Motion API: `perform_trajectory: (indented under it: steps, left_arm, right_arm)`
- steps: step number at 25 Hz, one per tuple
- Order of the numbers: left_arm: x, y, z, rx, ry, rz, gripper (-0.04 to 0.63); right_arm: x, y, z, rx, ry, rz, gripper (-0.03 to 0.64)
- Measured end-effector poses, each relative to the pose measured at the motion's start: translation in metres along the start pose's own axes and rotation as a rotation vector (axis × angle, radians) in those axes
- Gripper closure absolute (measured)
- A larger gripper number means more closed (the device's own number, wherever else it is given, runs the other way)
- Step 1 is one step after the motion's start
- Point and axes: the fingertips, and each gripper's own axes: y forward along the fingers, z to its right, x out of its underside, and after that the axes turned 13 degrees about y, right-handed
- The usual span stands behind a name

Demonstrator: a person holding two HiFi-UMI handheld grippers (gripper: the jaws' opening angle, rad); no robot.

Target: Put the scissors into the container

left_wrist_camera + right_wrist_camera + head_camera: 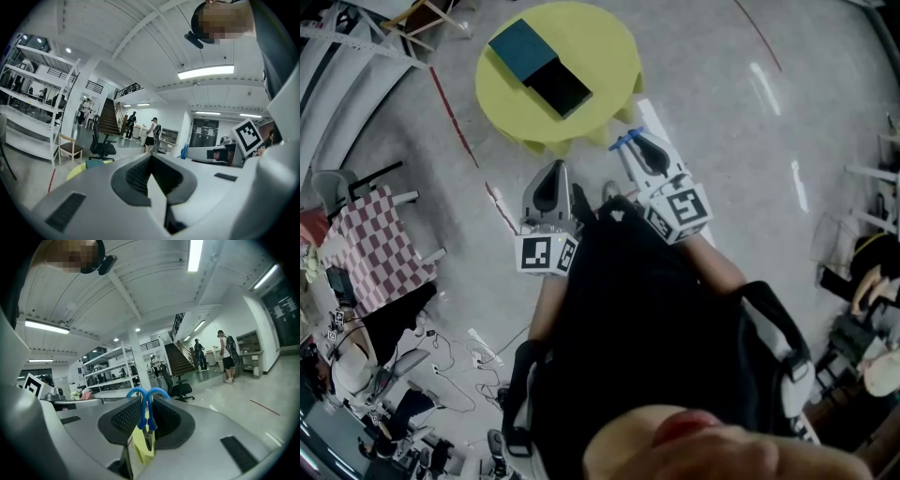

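Scissors point(627, 141) with blue handles are clamped in the right gripper point(636, 145) in the head view, above the near edge of the yellow table point(600, 56). The container point(540, 66), a dark teal and black box, lies on that table, well apart from them. The left gripper point(555, 173) hangs over the floor just short of the table's near edge.

In the left gripper view, the 2 ribbed fingers point(136, 176) meet at their tips with nothing between them, and the table shows low at the left.

In the right gripper view, the 2 fingers point(123, 418) are closed tight on the scissors. The blue loops stick out past the tips, and the table's yellow shows below the blades.
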Motion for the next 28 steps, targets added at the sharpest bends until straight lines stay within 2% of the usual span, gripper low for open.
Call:
perform_trajectory:
  steps: [6,15,28]
  left_arm:
    - [0.001,0.022,-0.022,-0.003,0.004,-0.003,0.598]
    - [0.000,0.058,-0.079,0.011,0.001,0.002,0.598]
    - [0.003,0.119,-0.154,0.102,-0.021,-0.023,0.598]
  right_arm:
    - [0.006,0.025,0.007,0.001,0.001,-0.016,0.540]
    - [0.010,0.085,0.006,0.027,0.009,-0.042,0.540]
    - [0.036,0.169,0.023,0.144,0.022,-0.113,0.540]
